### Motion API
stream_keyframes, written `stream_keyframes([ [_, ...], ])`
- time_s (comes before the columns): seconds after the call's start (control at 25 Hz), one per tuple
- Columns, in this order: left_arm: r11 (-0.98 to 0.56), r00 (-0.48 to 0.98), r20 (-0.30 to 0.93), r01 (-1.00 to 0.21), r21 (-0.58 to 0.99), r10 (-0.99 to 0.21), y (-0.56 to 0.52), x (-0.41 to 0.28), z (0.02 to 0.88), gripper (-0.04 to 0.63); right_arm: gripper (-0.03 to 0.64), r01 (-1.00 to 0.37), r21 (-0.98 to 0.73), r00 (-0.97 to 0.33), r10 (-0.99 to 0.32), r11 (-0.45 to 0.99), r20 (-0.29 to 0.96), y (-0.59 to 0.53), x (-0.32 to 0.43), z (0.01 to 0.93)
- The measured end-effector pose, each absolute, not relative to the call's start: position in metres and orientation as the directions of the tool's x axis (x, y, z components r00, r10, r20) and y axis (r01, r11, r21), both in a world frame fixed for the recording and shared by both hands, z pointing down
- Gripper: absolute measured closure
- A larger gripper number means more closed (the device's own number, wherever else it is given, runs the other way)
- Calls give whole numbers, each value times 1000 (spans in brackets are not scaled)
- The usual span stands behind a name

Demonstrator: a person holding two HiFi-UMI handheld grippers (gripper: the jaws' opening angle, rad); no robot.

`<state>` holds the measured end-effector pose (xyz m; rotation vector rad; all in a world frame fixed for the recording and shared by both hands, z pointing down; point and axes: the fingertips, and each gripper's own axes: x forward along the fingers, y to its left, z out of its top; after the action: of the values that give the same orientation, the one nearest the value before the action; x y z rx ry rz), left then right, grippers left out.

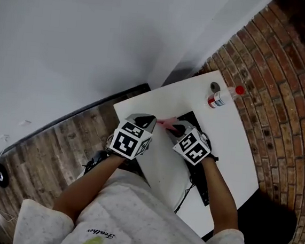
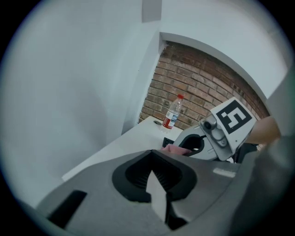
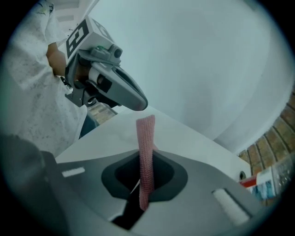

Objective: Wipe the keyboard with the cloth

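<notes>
A pink cloth (image 1: 167, 123) hangs pinched in my right gripper (image 1: 179, 131), which is shut on it; in the right gripper view the cloth (image 3: 145, 152) stands up as a narrow strip between the jaws of that gripper (image 3: 145, 177). The black keyboard (image 1: 201, 175) lies on the white table (image 1: 230, 148), mostly hidden under my right gripper and forearm. My left gripper (image 1: 143, 122) hovers just left of the cloth, over the table's left edge. In the left gripper view its jaws (image 2: 154, 173) are shut with nothing between them, and the cloth (image 2: 174, 149) shows just beyond.
A clear bottle with a red cap and red label (image 1: 224, 97) lies at the table's far end, a small round lid (image 1: 215, 87) beside it. A black cable (image 1: 185, 197) runs from the keyboard toward me. Wooden floor lies left, a brick-patterned surface right.
</notes>
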<state>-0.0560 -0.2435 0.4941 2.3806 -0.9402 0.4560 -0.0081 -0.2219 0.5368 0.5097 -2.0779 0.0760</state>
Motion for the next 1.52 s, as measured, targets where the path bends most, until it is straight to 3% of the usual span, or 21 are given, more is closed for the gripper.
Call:
stream_keyframes([
  [0.32,-664,723,424,-681,307,-546,-244,-35,459,598,594,-667,188,-459,-597,721,658,-216,32,481],
  [0.72,-818,839,379,-504,276,-389,-206,66,436,598,594,-908,140,-273,-812,395,515,-154,130,435],
  [1.16,-931,898,386,-304,202,-210,-147,142,428,598,595,-999,29,26,-929,-17,369,-61,216,419],
  [1.52,-959,907,400,-219,180,-132,-115,159,435,598,597,-979,-71,157,-933,-189,323,-16,236,430],
])
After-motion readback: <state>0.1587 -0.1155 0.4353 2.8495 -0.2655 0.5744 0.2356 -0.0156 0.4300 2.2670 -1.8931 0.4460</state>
